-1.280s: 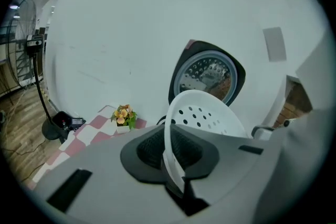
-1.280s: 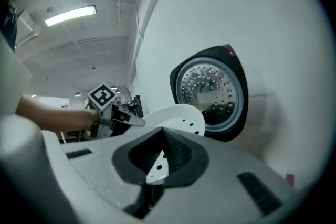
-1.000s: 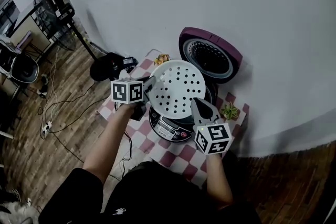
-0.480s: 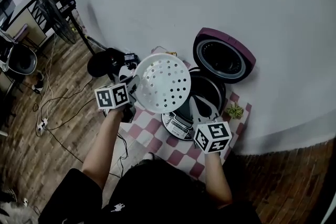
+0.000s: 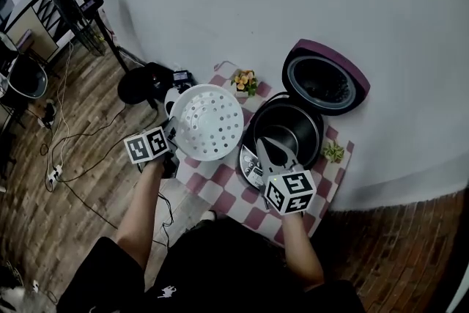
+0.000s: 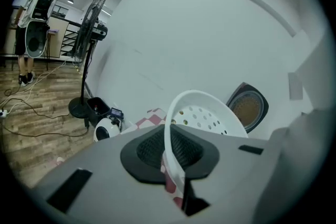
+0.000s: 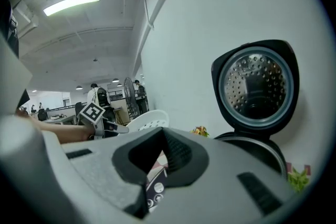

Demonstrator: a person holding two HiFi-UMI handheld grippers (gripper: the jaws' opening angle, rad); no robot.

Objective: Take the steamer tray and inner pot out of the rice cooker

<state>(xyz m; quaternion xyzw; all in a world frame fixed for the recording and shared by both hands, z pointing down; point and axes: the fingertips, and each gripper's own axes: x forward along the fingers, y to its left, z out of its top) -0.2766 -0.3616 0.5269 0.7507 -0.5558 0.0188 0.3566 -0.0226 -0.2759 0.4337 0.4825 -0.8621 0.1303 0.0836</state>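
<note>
Closest to the person, the right claw (image 5: 265,147) hangs over the front of the rice cooker (image 5: 251,166). Its jaws are together and nothing is between them. I judge that it is placed there to steady the cooker or to reach for the pot next.

Left of the rice cooker, the left claw (image 5: 174,131) is clamped on the thin rim of the white steamer tray (image 5: 209,121). The tray is held clear of the cooker, over the checked cloth (image 5: 220,185) on the surface, probably to be put down there.

The dark inner pot (image 5: 287,127) sits inside the rice cooker, so this half of the task is not yet done. Behind the pot the lid (image 5: 326,80) stands open, which gives free access from above.

The round buttons on the cooker's front panel carry print too small to read, and I see no brand.
</note>
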